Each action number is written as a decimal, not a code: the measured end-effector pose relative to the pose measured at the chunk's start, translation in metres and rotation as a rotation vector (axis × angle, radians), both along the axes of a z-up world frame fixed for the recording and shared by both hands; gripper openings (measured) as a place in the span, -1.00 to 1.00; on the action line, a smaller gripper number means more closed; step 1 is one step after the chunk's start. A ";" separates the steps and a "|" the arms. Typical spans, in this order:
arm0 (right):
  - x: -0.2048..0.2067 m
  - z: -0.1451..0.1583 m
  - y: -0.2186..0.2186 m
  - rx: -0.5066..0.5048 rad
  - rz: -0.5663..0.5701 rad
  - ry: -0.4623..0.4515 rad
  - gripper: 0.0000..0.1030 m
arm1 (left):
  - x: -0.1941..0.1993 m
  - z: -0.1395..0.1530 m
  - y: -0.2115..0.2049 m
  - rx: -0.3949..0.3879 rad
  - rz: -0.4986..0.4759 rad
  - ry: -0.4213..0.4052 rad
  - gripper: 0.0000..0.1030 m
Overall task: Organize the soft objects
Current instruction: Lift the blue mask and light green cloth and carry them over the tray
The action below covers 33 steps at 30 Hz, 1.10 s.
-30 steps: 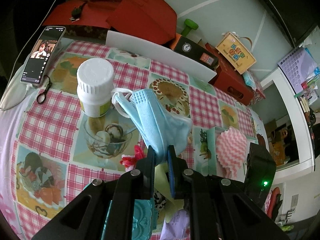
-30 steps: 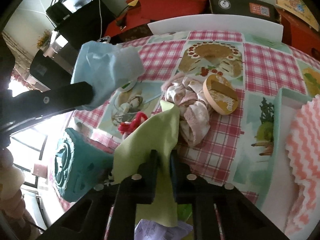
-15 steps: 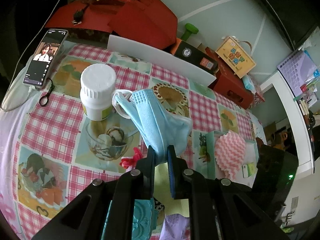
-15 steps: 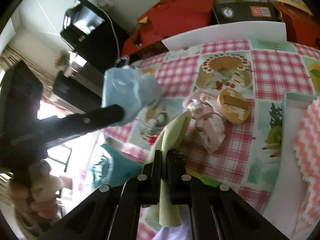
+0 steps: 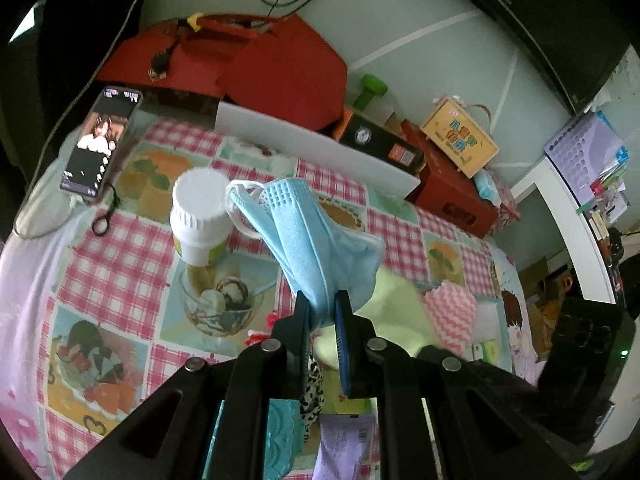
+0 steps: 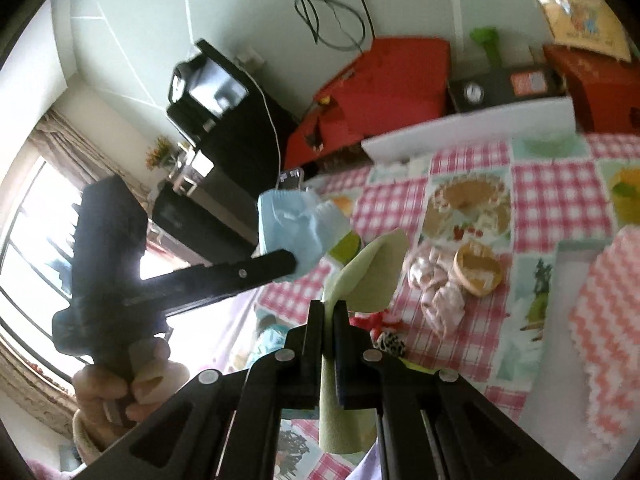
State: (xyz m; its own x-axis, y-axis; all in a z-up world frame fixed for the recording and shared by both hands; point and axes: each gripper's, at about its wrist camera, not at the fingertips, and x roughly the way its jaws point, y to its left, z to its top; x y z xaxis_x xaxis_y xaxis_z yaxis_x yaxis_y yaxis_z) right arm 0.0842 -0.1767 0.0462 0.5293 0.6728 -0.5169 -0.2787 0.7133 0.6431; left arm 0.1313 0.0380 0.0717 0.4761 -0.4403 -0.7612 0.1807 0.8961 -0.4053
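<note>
A light blue face mask (image 5: 316, 240) hangs upward out of my left gripper (image 5: 322, 310), which is shut on its lower edge; the same mask (image 6: 296, 228) shows in the right wrist view at the tip of the left gripper's dark arm. My right gripper (image 6: 329, 316) is shut on a pale green cloth (image 6: 368, 276), lifted above the table; that cloth (image 5: 396, 304) appears blurred below the mask. A pink-and-white zigzag cloth (image 6: 604, 320) lies in a white tray (image 6: 560, 280) at the right. A pinkish scrunched fabric (image 6: 440, 292) lies on the checked tablecloth.
A white bottle (image 5: 200, 216) stands left of the mask, a phone (image 5: 100, 140) at the far left. A round wooden piece (image 6: 478, 272) sits by the scrunched fabric. Red bags (image 5: 256, 64), boxes and a white board (image 5: 316, 152) line the back. A hand (image 6: 132, 388) holds the left gripper.
Both grippers have risen with their loads. The right one tilted upward, so the green cloth now hangs clear of the table and the room's wall fills more of its view.
</note>
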 end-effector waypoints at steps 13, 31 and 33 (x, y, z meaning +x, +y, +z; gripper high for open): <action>-0.048 0.070 -0.077 0.004 -0.220 -0.194 -0.90 | -0.029 0.043 -0.043 0.001 -0.099 -0.136 -0.77; -0.119 0.081 -0.218 -0.118 -0.663 -0.152 -0.90 | -0.072 0.009 -0.177 0.126 -0.421 -0.120 -0.77; -0.120 0.076 -0.227 -0.145 -0.701 -0.118 -0.90 | -0.077 0.002 -0.187 0.141 -0.446 -0.108 -0.77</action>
State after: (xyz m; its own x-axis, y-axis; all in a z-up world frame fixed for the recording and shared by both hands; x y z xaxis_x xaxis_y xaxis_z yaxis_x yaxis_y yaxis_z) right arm -0.0354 -0.4037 0.1218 0.8686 0.0844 -0.4882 0.2135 0.8255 0.5225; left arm 0.0540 -0.1492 0.0734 0.3442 -0.5153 -0.7848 0.5941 0.7668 -0.2429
